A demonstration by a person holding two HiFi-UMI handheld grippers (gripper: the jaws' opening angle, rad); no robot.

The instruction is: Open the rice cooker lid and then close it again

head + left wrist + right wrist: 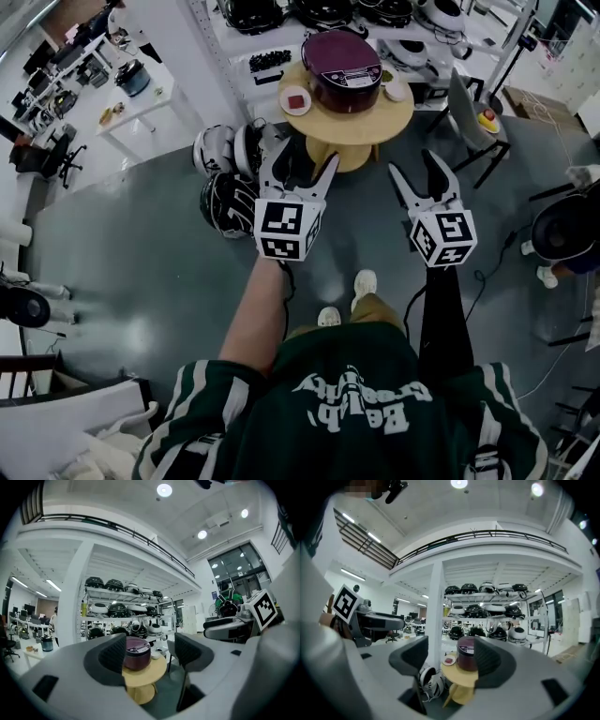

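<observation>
A maroon rice cooker (pixel 345 70) stands with its lid down on a round wooden table (pixel 375 127) ahead of me. Both grippers hover well short of the table, over the floor, pointing toward it. My left gripper (pixel 300 159) is open with nothing between its fingers, and my right gripper (pixel 414 164) is open and empty too. In the left gripper view the cooker (pixel 137 652) shows far off between the spread jaws of the left gripper (pixel 150 651). The right gripper view frames the cooker (pixel 466 656) the same way, beyond the right gripper (pixel 450 656).
A small dish (pixel 295 98) and a white bowl (pixel 397 90) share the table with the cooker. Several rice cookers (pixel 230 178) lie on the floor left of the table. Shelving (pixel 319 11) with more cookers stands behind. A chair (pixel 469 117) sits at the right.
</observation>
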